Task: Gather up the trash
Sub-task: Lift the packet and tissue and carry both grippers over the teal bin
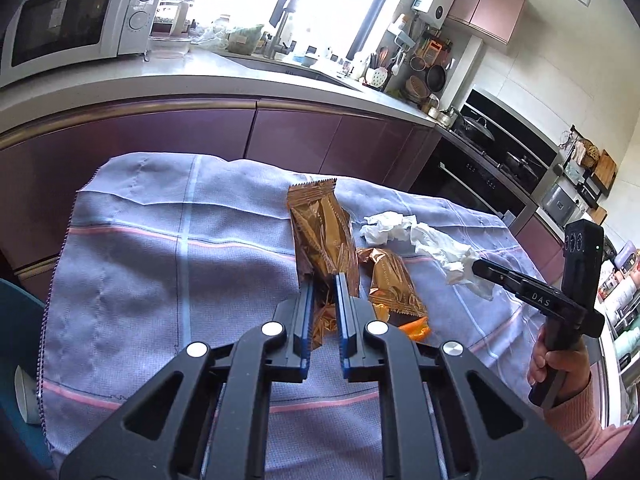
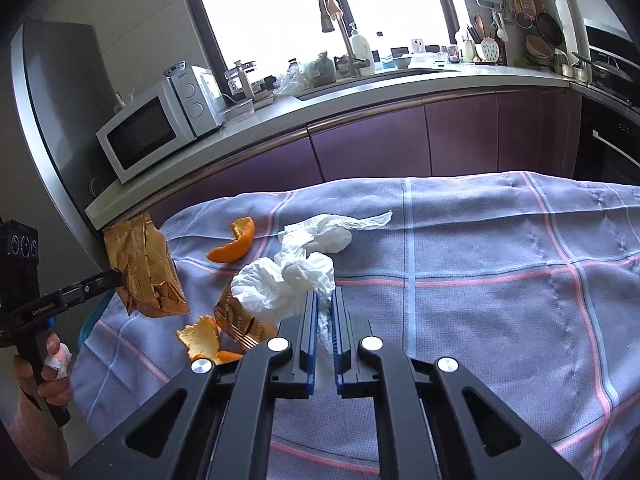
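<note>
The left tool point(image 1: 324, 280) is clamped on a gold wrapper point(image 1: 320, 232), which hangs clear of the checked cloth point(image 1: 140, 248) over the counter. The right tool point(image 2: 325, 294) is clamped on a crumpled white tissue point(image 2: 288, 280); part of it lifts off the cloth while its far end trails toward the middle. A second gold wrapper point(image 2: 240, 320) lies near, just left of the right tool. Orange peel point(image 2: 236, 244) sits farther back on the left, and another peel point(image 2: 202, 338) lies near beside the second wrapper.
</note>
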Available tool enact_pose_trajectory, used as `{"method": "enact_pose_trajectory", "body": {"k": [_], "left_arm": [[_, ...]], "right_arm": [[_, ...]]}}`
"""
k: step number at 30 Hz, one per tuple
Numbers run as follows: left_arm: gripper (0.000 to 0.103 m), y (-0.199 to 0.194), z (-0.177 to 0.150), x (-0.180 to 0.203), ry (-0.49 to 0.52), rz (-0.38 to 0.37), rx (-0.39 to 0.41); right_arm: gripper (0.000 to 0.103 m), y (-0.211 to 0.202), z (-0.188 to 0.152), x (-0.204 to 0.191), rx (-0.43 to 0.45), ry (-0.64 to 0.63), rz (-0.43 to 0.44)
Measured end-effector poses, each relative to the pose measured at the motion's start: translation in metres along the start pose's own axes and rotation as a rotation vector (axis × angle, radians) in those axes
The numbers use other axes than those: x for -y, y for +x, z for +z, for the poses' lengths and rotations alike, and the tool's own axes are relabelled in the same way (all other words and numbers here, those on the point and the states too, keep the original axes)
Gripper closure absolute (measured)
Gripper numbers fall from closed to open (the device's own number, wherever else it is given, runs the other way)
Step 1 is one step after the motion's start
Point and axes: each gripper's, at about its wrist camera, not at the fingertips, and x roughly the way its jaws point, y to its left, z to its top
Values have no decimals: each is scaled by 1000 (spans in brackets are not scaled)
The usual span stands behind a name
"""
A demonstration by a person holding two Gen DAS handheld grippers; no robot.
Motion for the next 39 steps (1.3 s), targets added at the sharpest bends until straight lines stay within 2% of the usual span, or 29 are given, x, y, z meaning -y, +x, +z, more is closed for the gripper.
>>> {"method": "enact_pose_trajectory", "body": {"k": [13,24,39], "left_arm": [[92,-66,-18,-10,3,55,59],[92,-118,-30,-20,-9,93,101],[92,-167,-43,-41,-54,163,142]], "right_arm": [[97,-11,-6,-50,12,-62,116],[97,4,-15,-103,-27,-126,226],[97,28,-17,-162,-85,-199,333]]}}
